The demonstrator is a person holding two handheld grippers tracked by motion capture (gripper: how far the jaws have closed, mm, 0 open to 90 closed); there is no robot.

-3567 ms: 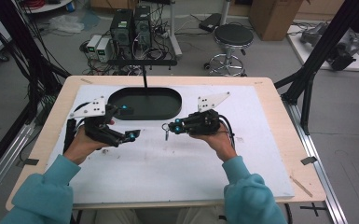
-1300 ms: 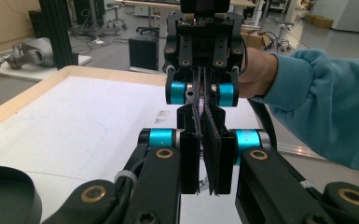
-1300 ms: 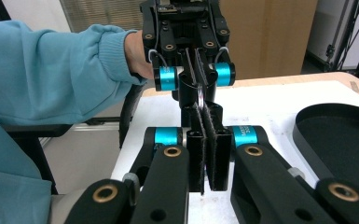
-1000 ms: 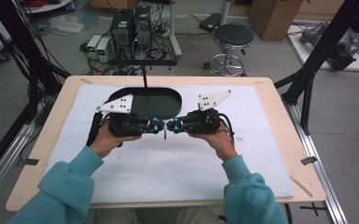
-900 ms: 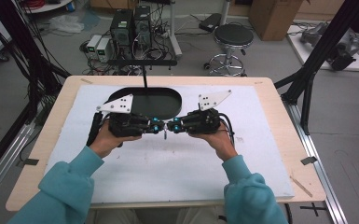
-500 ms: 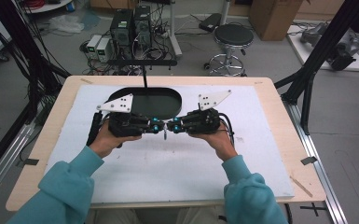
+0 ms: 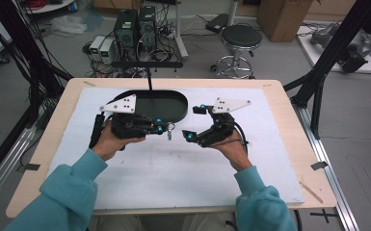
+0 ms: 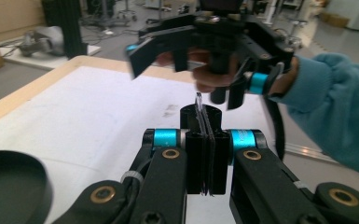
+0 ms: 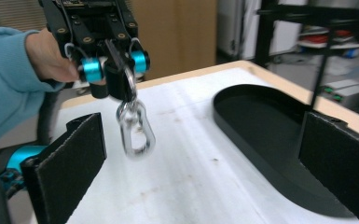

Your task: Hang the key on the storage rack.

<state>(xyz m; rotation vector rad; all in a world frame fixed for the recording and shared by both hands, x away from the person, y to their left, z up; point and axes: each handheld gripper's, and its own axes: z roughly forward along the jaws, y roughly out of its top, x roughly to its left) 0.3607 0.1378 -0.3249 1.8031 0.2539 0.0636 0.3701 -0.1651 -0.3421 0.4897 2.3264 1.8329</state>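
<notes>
Left gripper (image 9: 119, 81) dangles a metal clip (image 9: 135, 126) above the white mat (image 9: 186, 158).

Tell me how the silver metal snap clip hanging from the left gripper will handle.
The silver metal snap clip looks rigid and probably light. It dangles from a ring pinched in the left gripper, so it likely swings when moved. Its polished surface may slip between the open right gripper jaws.
</notes>
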